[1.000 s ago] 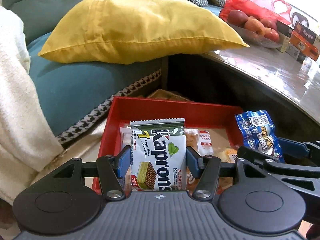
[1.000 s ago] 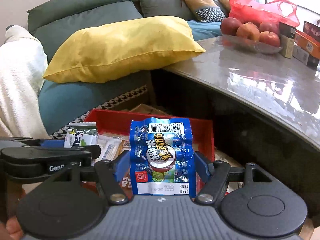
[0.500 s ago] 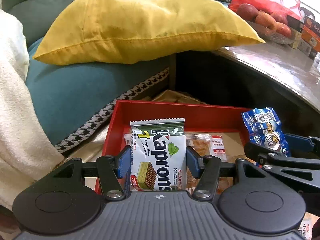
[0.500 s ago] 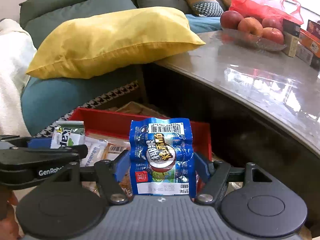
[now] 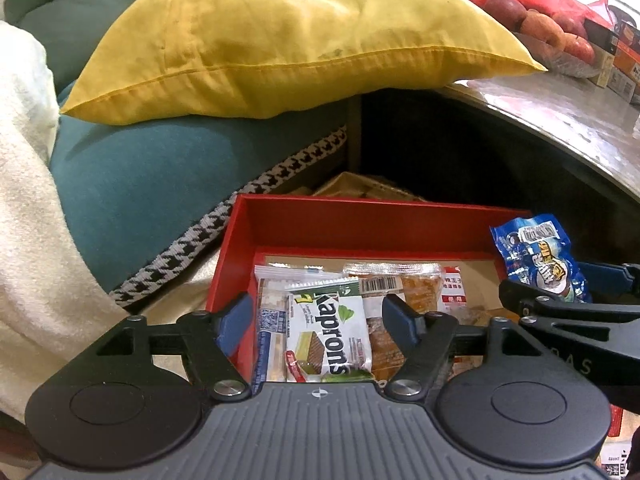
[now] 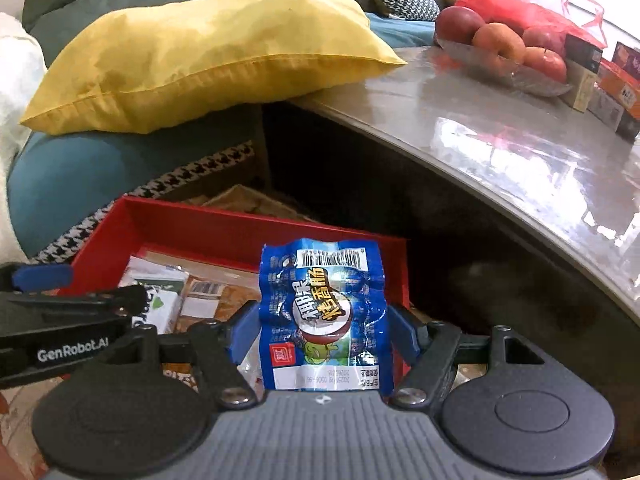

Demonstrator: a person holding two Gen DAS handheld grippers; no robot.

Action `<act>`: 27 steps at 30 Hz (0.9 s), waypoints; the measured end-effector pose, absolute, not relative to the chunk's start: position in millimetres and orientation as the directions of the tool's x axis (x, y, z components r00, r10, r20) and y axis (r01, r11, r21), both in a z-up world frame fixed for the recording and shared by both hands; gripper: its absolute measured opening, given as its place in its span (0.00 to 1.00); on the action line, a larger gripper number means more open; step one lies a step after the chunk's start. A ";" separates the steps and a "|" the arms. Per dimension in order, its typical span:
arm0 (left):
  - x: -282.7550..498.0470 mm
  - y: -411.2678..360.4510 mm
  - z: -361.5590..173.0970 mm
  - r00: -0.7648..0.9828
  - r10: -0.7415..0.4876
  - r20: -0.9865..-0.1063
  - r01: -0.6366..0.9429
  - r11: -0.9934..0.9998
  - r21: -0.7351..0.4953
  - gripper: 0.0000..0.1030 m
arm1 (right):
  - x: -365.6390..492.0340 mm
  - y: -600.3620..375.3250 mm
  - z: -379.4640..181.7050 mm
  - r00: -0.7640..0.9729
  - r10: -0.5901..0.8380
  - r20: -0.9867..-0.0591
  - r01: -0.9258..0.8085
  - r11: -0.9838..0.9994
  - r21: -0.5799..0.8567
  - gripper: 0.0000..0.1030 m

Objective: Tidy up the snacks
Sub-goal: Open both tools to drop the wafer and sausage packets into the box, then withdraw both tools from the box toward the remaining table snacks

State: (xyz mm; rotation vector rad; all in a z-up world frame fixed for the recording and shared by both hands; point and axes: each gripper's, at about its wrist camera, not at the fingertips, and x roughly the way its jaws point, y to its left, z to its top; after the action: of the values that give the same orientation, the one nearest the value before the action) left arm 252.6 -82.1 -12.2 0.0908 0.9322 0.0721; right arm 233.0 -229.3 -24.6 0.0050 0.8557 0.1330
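Observation:
My left gripper (image 5: 320, 316) is open over the red box (image 5: 360, 220). The white and green Kaprons wafer packet (image 5: 328, 344) lies tilted in the box between the spread fingers, on other snack packets (image 5: 400, 292). My right gripper (image 6: 322, 328) is shut on a blue snack packet (image 6: 324, 312) and holds it upright over the box's right side (image 6: 240, 232). The blue packet also shows at the right of the left wrist view (image 5: 536, 260). The left gripper shows at the left of the right wrist view (image 6: 72, 312).
A yellow pillow (image 5: 288, 36) lies on a teal sofa (image 5: 160, 176) behind the box. A glossy table (image 6: 500, 136) at the right carries a bowl of apples (image 6: 504, 48), boxes and a red bag. A white blanket (image 5: 28, 208) hangs at the left.
My left gripper has opened and let go of the Kaprons packet, which has dropped into the red box. Both grippers have moved closer to the box. The right keeps its blue packet.

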 end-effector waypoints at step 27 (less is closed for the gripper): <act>204.5 -62.8 19.1 0.619 0.079 -0.781 -0.029 0.997 0.078 0.83 | 174.1 -208.0 9.2 0.654 0.069 -0.753 -0.161 0.986 -0.049 0.76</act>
State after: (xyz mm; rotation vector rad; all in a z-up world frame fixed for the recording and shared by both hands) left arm 204.5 -62.8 19.1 0.0599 0.9011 0.0619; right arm 174.1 -208.0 9.2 -0.1147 0.8485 0.1309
